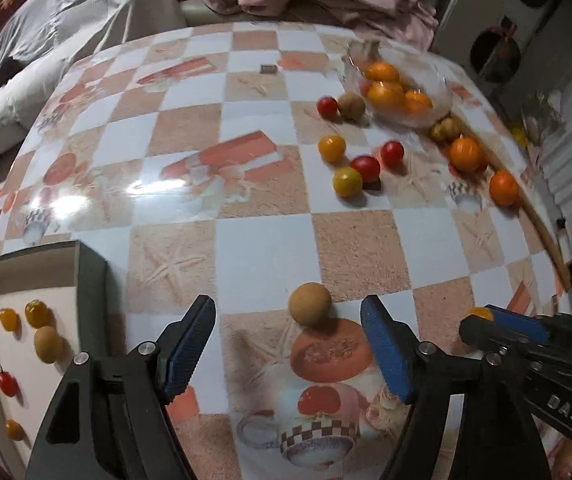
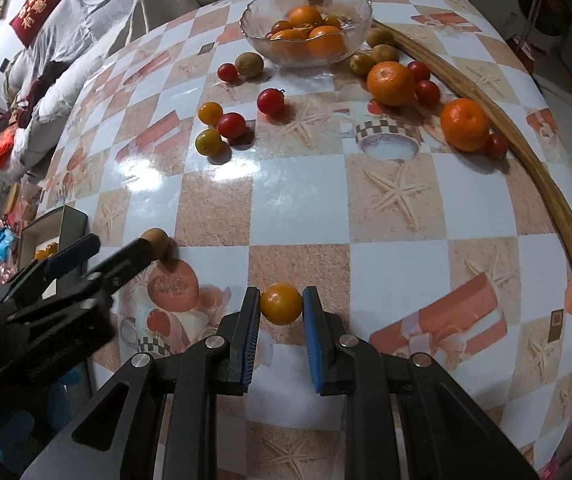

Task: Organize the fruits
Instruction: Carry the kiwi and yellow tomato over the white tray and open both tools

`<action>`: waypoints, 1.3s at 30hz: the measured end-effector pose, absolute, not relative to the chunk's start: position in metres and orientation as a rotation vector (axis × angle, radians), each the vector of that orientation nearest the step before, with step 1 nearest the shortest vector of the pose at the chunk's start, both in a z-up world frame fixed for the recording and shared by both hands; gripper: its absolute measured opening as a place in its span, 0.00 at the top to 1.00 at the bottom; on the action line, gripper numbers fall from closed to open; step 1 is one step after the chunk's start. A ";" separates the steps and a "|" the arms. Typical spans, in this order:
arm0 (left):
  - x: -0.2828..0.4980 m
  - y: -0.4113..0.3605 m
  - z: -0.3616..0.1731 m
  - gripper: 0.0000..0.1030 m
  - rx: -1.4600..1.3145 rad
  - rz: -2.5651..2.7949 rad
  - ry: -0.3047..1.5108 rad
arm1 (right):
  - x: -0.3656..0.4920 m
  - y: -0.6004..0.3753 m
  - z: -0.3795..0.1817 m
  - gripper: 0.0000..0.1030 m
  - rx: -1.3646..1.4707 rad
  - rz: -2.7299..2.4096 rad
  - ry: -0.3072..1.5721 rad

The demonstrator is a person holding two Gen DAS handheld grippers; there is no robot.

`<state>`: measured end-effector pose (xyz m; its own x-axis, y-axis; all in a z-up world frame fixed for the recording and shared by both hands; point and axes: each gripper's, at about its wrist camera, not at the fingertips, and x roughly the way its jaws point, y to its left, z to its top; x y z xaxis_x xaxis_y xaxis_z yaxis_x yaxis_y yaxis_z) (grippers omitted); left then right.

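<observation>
Fruit sorting, one gripper spread, one clamped.

Left wrist view: the left gripper (image 1: 288,350) stands wide open at the frame's bottom, a brown fruit (image 1: 310,304) resting on the table (image 1: 269,240) between its tips, untouched; a box (image 1: 85,264) lies lower left.
Right wrist view: the right gripper (image 2: 281,312) pinches a yellow tomato (image 2: 281,303) at bottom centre.

Left gripper (image 1: 288,344): pointed steeply downward, jaws spread wide, nothing pressed between the pads. Right gripper (image 2: 281,306): pointed steeply downward, pads clamped on a small item.
</observation>
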<state>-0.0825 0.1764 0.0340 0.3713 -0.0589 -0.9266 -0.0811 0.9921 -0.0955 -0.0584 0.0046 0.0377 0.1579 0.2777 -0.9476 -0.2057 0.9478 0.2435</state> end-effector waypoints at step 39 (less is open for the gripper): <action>-0.181 0.269 0.083 0.75 -0.236 0.115 1.203 | -0.102 0.112 0.069 0.77 -0.043 0.570 1.360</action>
<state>-0.1812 0.2686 0.0829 0.3578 -0.0372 -0.9330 -0.2130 0.9696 -0.1204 -0.1023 0.1123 0.0687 0.0960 0.3600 -0.9280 -0.4086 0.8644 0.2930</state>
